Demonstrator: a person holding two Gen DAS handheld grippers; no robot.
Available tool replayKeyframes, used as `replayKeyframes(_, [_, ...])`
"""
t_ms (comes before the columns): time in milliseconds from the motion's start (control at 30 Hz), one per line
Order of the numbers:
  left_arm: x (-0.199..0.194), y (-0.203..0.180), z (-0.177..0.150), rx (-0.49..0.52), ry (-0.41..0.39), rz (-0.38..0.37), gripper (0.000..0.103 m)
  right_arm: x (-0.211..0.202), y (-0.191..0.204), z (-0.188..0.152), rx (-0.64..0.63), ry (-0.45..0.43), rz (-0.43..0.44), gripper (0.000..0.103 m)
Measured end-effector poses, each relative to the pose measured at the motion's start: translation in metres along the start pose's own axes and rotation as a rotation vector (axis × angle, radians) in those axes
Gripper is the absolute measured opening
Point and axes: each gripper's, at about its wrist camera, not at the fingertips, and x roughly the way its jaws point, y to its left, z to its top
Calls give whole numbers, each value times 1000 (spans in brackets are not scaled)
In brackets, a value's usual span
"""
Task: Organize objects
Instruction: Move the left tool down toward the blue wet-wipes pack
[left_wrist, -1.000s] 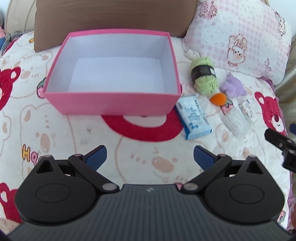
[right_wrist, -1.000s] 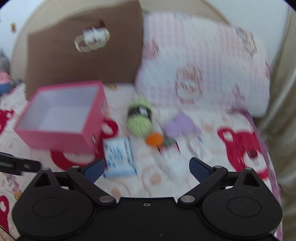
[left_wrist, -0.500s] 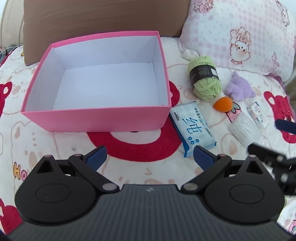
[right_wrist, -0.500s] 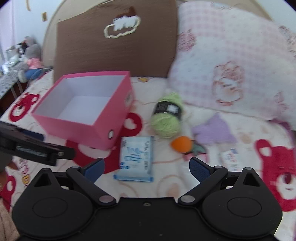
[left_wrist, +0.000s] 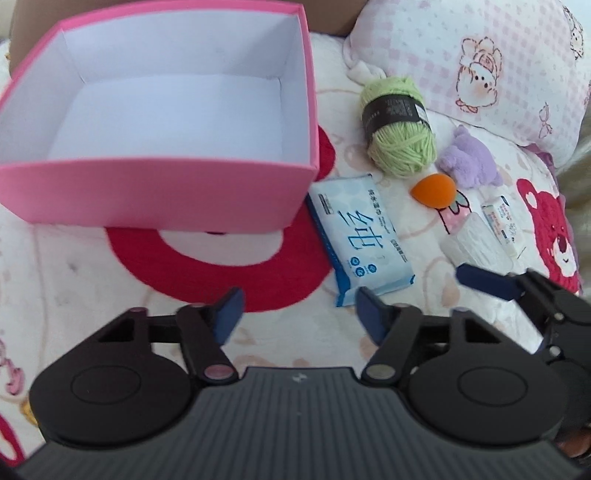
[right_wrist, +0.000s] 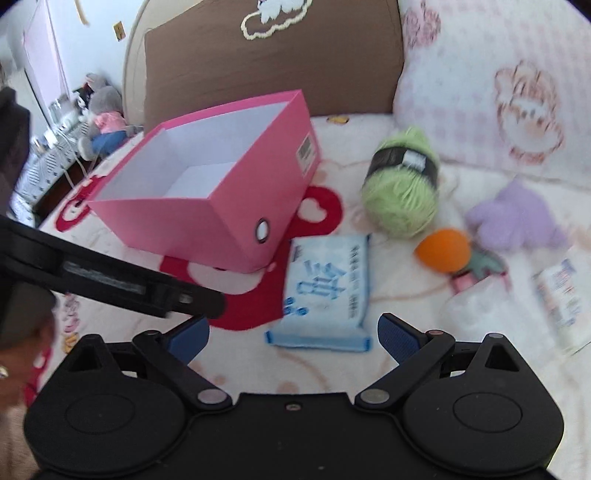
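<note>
Left wrist view, from the left: a pink box (left_wrist: 159, 192) sits on the bedspread (left_wrist: 66, 280). The left gripper (left_wrist: 297, 314) is closing with nothing between its fingers; the tissue pack (left_wrist: 360, 236) lies just ahead, beside the box. Further right are green yarn (left_wrist: 400, 138), an orange sponge (left_wrist: 434, 188) and what looks like a purple plush toy (left_wrist: 467, 160). The right gripper (right_wrist: 291, 334) stands wide, empty, the pack's near end just before it.
</note>
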Motion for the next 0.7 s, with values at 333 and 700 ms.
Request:
replayKeyframes(333, [38,-2,-3,-71,-71,-135,48,46,-4,-9,-60,29,-55,94])
replayKeyframes(700, [56,-3,-10,-92,-95,-206,17,54,-10,-14,-33,49,-76,66])
